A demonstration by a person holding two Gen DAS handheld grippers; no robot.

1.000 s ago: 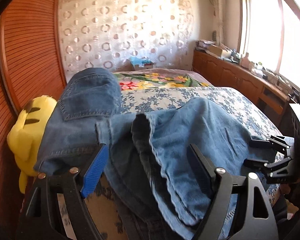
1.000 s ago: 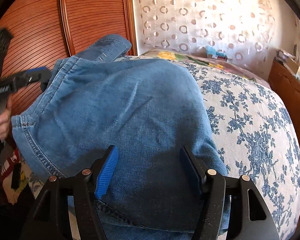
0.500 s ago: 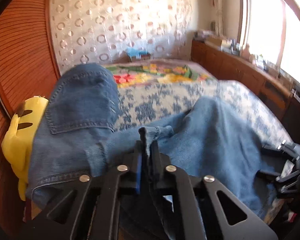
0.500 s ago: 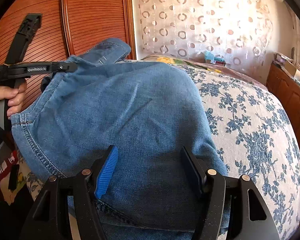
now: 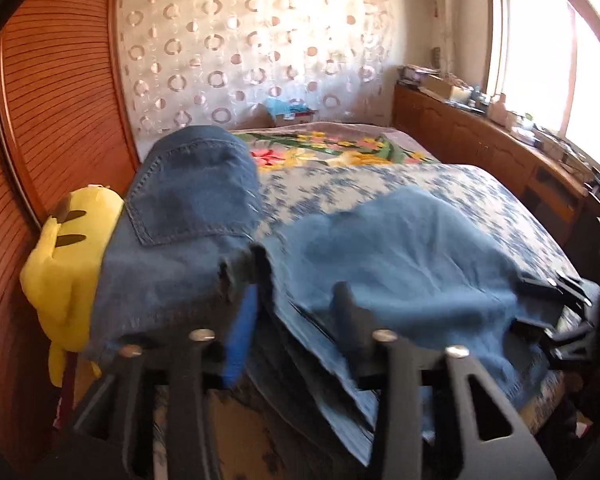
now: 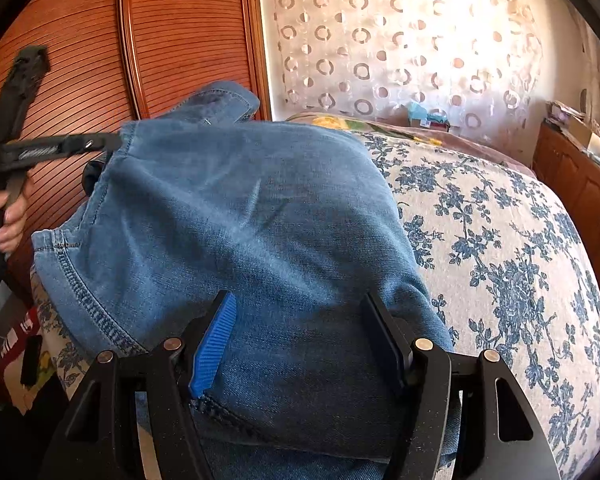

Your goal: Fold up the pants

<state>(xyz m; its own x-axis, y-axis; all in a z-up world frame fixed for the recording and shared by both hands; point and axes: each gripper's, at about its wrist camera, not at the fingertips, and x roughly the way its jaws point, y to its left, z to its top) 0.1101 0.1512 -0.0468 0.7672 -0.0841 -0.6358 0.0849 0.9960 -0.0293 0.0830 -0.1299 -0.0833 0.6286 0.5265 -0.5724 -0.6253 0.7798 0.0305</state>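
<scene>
Jeans [image 6: 240, 216] lie in a heap on the near end of the bed, over the blue-flowered bedspread [image 6: 500, 240]; back pocket [image 5: 192, 192] side is humped up at 11 o'clock in the left wrist view, a paler leg panel spreads toward 3 o'clock.

Left gripper [image 5: 296, 308]: jaws have just been opening. Half a second ago they were pinched tight on a folded denim edge; now they stand partly apart, blue pad [image 5: 242, 332] at 9 o'clock of the gap, black finger at 3 o'clock. Frayed denim edge sits between them, against the blue pad. Frame is blurred, so I cannot tell if the black finger touches cloth; it does not look clamped. A second ago the same jaws were wider, straddling the fold.

Right gripper [image 6: 304, 340]: jaws well apart, same as a second ago, resting over the jeans with denim bulging between the blue pad [image 6: 214, 344] and the black one. Pads do not squeeze it. No change in its spot.

From the right wrist view, the left gripper's arm reaches in at 9 o'clock, tip at the jeans' waistband corner, with the person's hand [image 6: 8, 216] on its handle. Earlier that tool was lower and shorter in view.

Yellow plush toy [image 5: 68, 272] sits at 9 o'clock of the jeans, against the wooden headboard [image 5: 40, 120]. Unmoved.
</scene>
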